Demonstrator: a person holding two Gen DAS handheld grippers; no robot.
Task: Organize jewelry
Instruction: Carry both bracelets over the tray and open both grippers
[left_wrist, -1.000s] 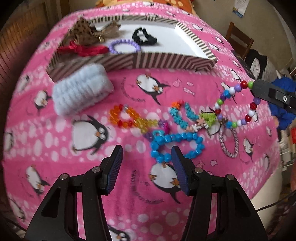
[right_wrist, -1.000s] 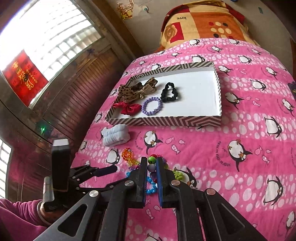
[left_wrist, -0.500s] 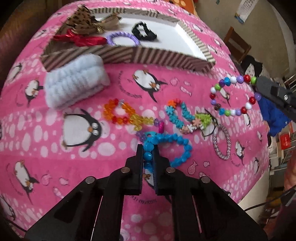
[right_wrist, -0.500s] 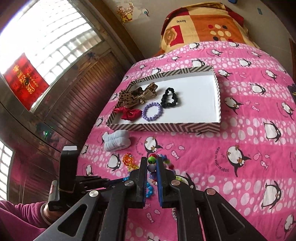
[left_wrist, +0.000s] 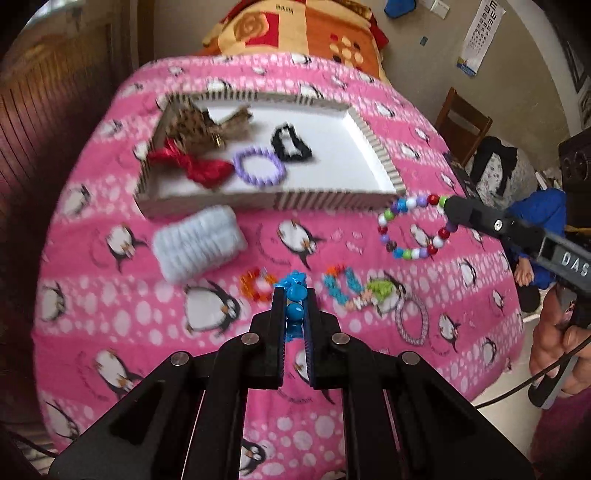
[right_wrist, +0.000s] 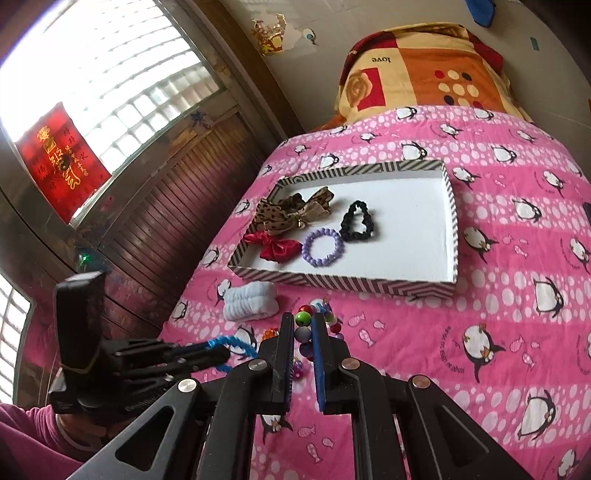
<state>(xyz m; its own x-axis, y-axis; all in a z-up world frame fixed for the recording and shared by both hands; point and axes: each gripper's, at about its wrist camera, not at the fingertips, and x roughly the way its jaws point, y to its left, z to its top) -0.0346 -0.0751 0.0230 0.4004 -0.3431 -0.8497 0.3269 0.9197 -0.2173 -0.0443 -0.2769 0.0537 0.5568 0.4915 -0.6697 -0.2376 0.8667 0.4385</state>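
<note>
My left gripper (left_wrist: 294, 295) is shut on a blue bead bracelet (left_wrist: 294, 291) and holds it above the pink penguin blanket. My right gripper (right_wrist: 303, 321) is shut on a multicoloured bead bracelet (left_wrist: 413, 226), which hangs in the air just off the front right corner of the striped tray (left_wrist: 373, 136). The tray holds a leopard bow (right_wrist: 291, 214), a red bow (right_wrist: 275, 247), a purple bracelet (right_wrist: 322, 246) and a black scrunchie (right_wrist: 357, 220). An orange bracelet (left_wrist: 255, 286), a teal and green bracelet (left_wrist: 354, 290) and a grey woven bracelet (left_wrist: 412, 321) lie on the blanket.
A pale blue fluffy scrunchie (left_wrist: 199, 242) lies in front of the tray. An orange patterned pillow (right_wrist: 424, 70) is behind the tray. A wooden wall (right_wrist: 177, 206) runs along the left of the bed. A wooden chair (left_wrist: 461, 125) stands at the right.
My left gripper closed on the blue bracelet and lifted it off the blanket. My right gripper carried the multicoloured bracelet up and toward the tray.
</note>
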